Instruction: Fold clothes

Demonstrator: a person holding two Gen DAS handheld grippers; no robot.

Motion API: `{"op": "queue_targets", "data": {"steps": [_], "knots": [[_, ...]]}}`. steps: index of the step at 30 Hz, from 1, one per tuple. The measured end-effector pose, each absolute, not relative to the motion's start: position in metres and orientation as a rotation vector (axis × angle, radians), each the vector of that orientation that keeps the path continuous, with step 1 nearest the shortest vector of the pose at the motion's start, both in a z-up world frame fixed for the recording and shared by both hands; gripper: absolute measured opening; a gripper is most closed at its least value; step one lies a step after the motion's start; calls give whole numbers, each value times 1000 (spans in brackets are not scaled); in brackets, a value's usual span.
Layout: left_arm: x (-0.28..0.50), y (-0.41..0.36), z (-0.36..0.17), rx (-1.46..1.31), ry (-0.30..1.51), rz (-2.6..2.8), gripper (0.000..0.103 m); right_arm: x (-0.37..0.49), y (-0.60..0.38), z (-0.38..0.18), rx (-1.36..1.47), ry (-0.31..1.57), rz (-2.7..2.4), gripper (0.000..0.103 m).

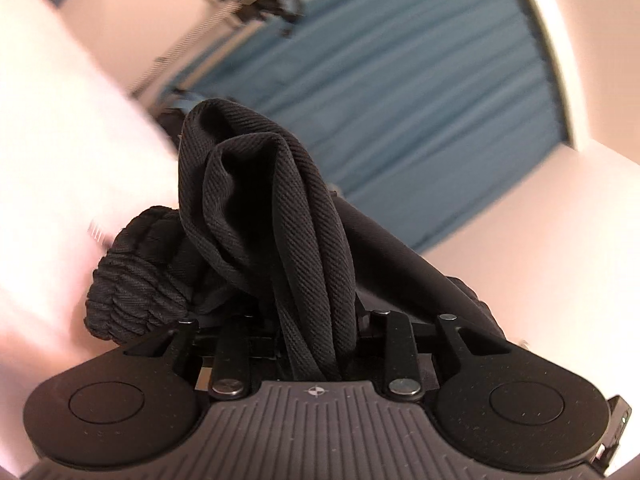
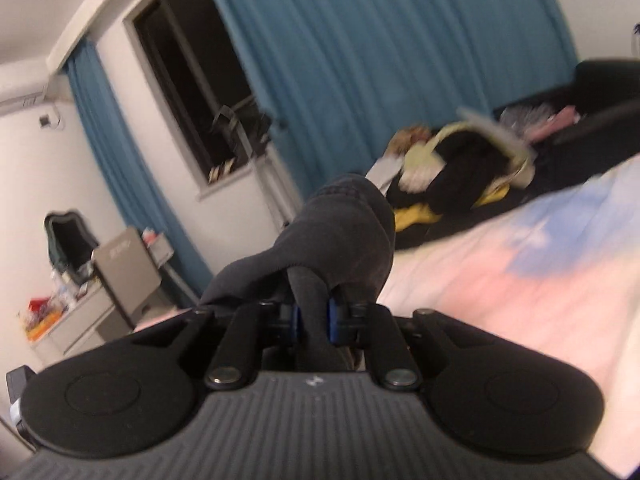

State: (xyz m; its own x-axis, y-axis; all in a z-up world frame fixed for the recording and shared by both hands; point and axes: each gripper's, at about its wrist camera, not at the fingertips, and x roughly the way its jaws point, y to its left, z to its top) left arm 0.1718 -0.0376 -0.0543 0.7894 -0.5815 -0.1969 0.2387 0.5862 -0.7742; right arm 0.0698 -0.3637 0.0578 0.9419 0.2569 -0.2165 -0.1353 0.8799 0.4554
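Now | left claw (image 1: pixel 316 344) clenched on black garment (image 1: pixel 256 208), bunched up high before curtain (image 1: pixel 400 92) | right claw (image 2: pixel 314 320) clenched on same garment (image 2: pixel 340 232), raised left of bed (image 2: pixel 500 264) | clothes pile (image 2: pixel 452 172) far right

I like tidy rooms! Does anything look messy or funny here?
Yes. A jumbled heap of clothes, black and yellow, lies beyond the pink bed cover. The black garment is bunched up in both grippers' jaws, not flat.
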Motion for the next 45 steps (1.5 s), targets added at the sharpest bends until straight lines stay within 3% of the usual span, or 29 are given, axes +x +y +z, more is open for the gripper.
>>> {"op": "queue_targets", "data": {"steps": [7, 11, 16, 21, 25, 29, 32, 34, 37, 39, 45], "knots": [[196, -200, -11, -718, 455, -668, 33, 5, -497, 91, 459, 172, 62, 14], [184, -275, -41, -715, 522, -781, 33, -32, -577, 74, 489, 165, -32, 15], [234, -362, -96, -622, 667, -841, 33, -66, -655, 14, 537, 241, -110, 16], [228, -397, -165, -479, 704, -910, 35, -74, -696, -85, 667, 370, -219, 16], [223, -407, -173, -362, 650, -950, 39, -84, -704, -155, 754, 426, -258, 21], [201, -410, -168, -362, 684, -934, 42, -84, -699, -158, 743, 426, -264, 21], [164, -415, -147, -350, 733, -928, 61, -85, -696, -141, 708, 464, -274, 33], [148, -412, -141, -329, 767, -936, 80, -87, -690, -124, 679, 474, -295, 42], [121, -397, -129, -274, 757, -937, 95, -97, -676, -99, 609, 464, -305, 52], [112, -386, -119, -238, 724, -893, 100, -105, -664, -85, 567, 452, -314, 53], [92, -328, -74, -197, 633, -817, 100, -120, -618, -32, 477, 382, -294, 53]]}}
